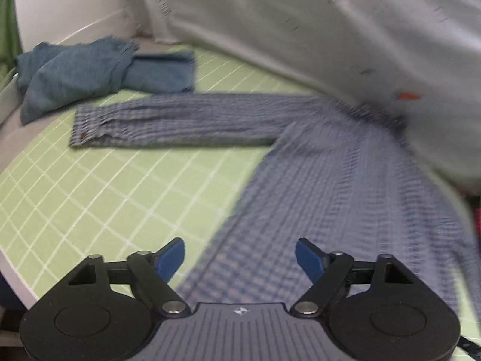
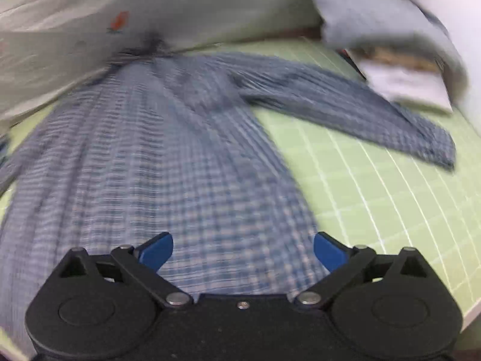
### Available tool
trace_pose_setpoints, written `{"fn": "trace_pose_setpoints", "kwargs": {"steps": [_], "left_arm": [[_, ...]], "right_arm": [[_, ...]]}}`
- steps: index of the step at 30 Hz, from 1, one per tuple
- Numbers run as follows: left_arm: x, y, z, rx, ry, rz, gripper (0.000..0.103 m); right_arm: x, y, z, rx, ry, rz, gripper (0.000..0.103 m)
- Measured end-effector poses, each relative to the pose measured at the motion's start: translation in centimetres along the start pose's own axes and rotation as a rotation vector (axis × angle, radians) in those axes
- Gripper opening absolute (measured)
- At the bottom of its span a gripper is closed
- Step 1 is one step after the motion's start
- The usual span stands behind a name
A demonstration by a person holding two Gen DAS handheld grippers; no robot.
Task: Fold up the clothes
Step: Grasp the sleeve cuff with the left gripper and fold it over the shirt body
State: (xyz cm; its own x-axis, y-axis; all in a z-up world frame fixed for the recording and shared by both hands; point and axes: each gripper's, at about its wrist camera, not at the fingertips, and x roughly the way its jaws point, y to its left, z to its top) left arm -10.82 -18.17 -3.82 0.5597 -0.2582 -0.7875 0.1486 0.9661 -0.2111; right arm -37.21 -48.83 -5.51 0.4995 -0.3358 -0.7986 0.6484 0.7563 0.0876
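A blue plaid long-sleeved shirt (image 1: 330,186) lies spread flat on the green grid mat (image 1: 99,198), one sleeve (image 1: 168,123) stretched out to the left. It also shows in the right wrist view (image 2: 144,162), with its other sleeve (image 2: 354,105) stretched to the right. My left gripper (image 1: 240,257) is open and empty, hovering over the shirt's lower left edge. My right gripper (image 2: 243,249) is open and empty, above the shirt's lower hem. The collar end is partly hidden under a hanging white cloth (image 1: 300,30).
A crumpled blue denim garment (image 1: 90,69) lies at the mat's far left corner. The white cloth (image 2: 150,9) hangs along the back. A pale blue cloth (image 2: 381,21) and a folded white item (image 2: 402,84) sit at the far right. Mat edge (image 2: 469,303) lies to the right.
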Motion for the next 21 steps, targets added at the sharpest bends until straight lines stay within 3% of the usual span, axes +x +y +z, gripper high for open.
{"fn": "trace_pose_setpoints", "kwargs": {"steps": [3,7,10,15,21], "left_arm": [[-1.1,-0.6,-0.2,0.032,-0.036,0.015,0.087],[-2.0,0.8,-0.2,0.036,-0.050,0.035,0.088],[-1.9,3.7,0.1,-0.001,-0.050,0.033,0.090],[-0.1,9.6,1.7,-0.112,-0.005,0.062,0.090],[2.9,16.5,5.6,-0.182,0.031,0.089,0.090]], "right_arm": [[-1.3,2.3,-0.4,-0.082,-0.034,0.063,0.102],[-0.1,5.4,-1.6,-0.118,0.016,0.077,0.102],[0.5,8.0,-2.2,-0.141,0.033,0.086,0.102],[1.1,12.0,-3.2,-0.134,0.057,0.028,0.102],[2.0,16.5,-3.5,-0.113,0.065,-0.034,0.102]]}}
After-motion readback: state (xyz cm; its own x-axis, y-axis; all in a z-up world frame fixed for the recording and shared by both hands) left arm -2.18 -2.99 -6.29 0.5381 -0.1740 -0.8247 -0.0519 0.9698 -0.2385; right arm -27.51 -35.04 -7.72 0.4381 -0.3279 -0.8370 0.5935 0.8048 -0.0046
